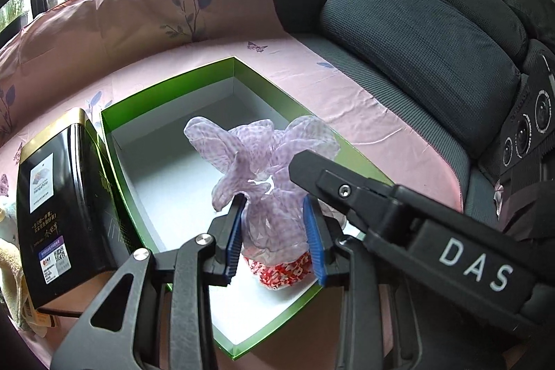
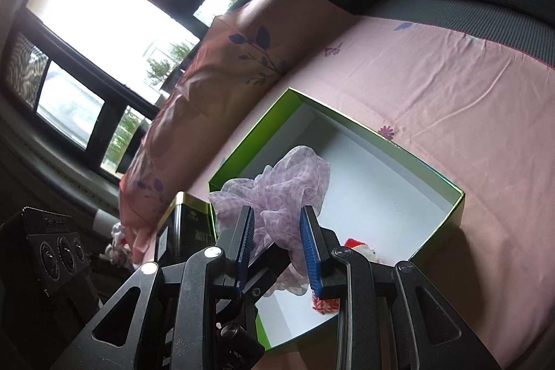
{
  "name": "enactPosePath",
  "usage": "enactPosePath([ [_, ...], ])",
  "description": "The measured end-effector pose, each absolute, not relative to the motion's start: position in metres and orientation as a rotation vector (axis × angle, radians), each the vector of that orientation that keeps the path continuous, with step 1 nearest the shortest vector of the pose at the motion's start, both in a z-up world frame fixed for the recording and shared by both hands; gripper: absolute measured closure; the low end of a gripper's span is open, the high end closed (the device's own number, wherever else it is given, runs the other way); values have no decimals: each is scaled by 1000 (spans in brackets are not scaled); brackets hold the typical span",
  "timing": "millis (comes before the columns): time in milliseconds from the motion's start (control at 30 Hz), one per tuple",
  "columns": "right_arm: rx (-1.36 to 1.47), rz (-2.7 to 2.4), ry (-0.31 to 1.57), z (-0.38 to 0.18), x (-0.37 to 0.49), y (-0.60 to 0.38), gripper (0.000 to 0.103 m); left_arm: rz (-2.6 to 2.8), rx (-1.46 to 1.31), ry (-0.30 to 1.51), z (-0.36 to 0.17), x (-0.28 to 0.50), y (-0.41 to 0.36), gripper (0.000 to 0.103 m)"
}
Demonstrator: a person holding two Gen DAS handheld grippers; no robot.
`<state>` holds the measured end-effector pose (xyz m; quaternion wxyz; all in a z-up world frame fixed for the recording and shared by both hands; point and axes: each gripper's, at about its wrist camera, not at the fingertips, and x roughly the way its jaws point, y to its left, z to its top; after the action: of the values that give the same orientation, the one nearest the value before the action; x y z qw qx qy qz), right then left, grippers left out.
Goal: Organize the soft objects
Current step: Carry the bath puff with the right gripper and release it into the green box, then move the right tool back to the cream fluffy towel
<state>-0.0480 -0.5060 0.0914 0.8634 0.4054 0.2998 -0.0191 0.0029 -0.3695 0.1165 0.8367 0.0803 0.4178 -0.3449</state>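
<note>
A crumpled lilac sheer scarf [image 1: 263, 169] is held over the open green box [image 1: 194, 71] with a white inside. My left gripper [image 1: 275, 234] has its blue pads on both sides of the scarf's lower part and is shut on it. My right gripper [image 2: 277, 245] also has the scarf [image 2: 288, 193] between its blue pads, above the green box [image 2: 458, 207]. The right gripper's black arm crosses the left wrist view at the right. A red-and-white soft toy [image 1: 281, 273] lies in the box's near corner, also in the right wrist view [image 2: 359, 248].
A black and gold tin [image 1: 59, 210] stands against the box's left wall. A cream towel [image 1: 10, 273] lies at the far left. The box rests on a pink floral sheet [image 1: 312, 75] over a grey sofa with dark cushions [image 1: 433, 40]. Windows are behind.
</note>
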Motion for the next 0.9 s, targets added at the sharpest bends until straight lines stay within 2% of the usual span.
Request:
enactPosePath([
  [67, 839, -69, 655, 89, -46, -506, 72, -728, 171, 893, 114, 4, -369, 69],
  [233, 799, -85, 638, 98, -51, -502, 72, -732, 158, 894, 114, 4, -362, 55],
  [267, 791, -82, 629, 102, -53, -500, 66, -733, 152, 887, 116, 3, -359, 51],
  [300, 783, -87, 619, 105, -55, -499, 51, -736, 145, 881, 118, 2, -356, 44],
  [367, 759, -96, 599, 112, -58, -495, 29, -736, 131, 875, 123, 1, -349, 33],
  [400, 745, -97, 594, 115, -59, -492, 27, -737, 121, 871, 126, 1, -344, 28],
  [467, 728, -101, 588, 121, -62, -489, 25, -730, 109, 859, 133, -1, -335, 21],
  [633, 696, -139, 559, 135, -71, -482, 18, -712, 78, 818, 151, -9, -303, 17],
  [767, 663, -159, 531, 148, -77, -472, 13, -683, 29, 787, 164, -15, -268, 4],
  [900, 630, -142, 505, 161, -79, -456, 11, -610, 12, 742, 173, -23, -226, 2],
])
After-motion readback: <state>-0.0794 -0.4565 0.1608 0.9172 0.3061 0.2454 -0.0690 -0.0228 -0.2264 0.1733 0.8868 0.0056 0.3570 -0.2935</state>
